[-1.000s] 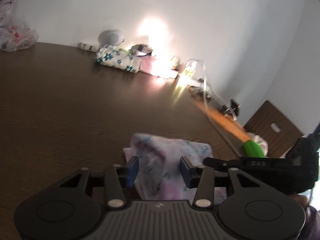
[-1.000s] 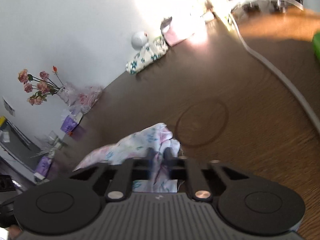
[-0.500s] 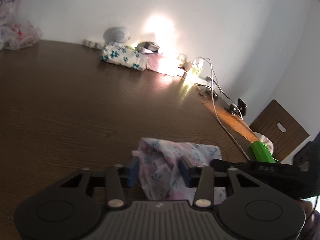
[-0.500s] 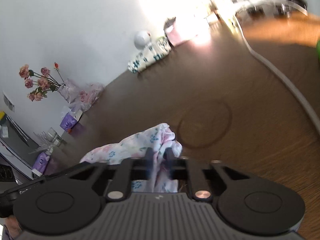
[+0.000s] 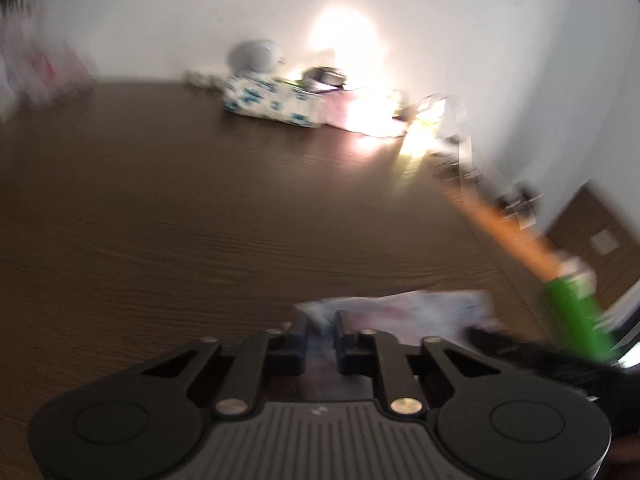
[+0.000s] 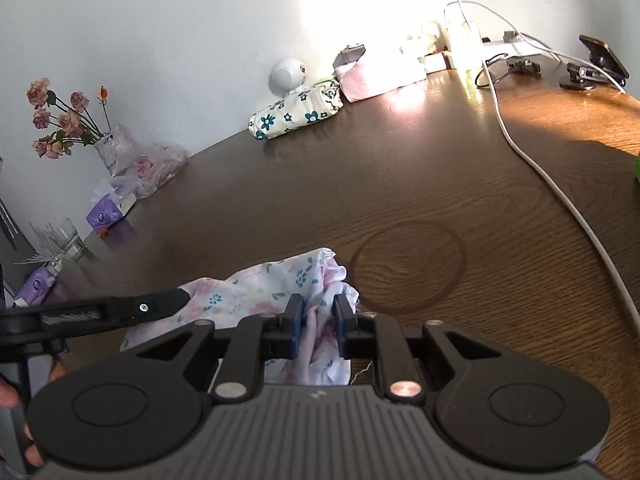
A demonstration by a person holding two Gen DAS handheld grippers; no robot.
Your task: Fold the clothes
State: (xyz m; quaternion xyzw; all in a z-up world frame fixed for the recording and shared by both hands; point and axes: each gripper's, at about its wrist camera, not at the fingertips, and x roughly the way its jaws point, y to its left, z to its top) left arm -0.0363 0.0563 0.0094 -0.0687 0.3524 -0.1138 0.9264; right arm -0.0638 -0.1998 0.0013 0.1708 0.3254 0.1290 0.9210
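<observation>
The floral garment (image 6: 280,292), pale with pink and teal print, lies bunched on the dark wooden table (image 6: 400,184), near the front edge and just left of a faint ring mark (image 6: 410,266) in the wood. The right gripper (image 6: 318,318) has its 2 fingers drawn in narrow, with a fold of the garment pinched between them. The left gripper (image 5: 322,334) also shows its fingers close together with cloth between them; that view is badly motion-blurred, so the grip on the garment (image 5: 400,312) appears firm but is not certain. In the right wrist view, the left gripper (image 6: 176,298) reaches in from the left edge, its tip lying over the garment's left portion, and part of a hand (image 6: 12,396) is visible at the lower left corner. Along the far wall stand a folded floral bundle (image 6: 296,114) with blue flowers, a pink folded item (image 6: 376,74) just beside it, and a small white round device (image 6: 286,76) behind them. A white cable (image 6: 560,196) runs down the right side of the table. At the far left sit a vase of pink flowers (image 6: 60,120), a purple tissue box (image 6: 106,214) and a drinking glass (image 6: 70,238). A green object (image 5: 576,320) stands at the table's right edge in the left wrist view.
</observation>
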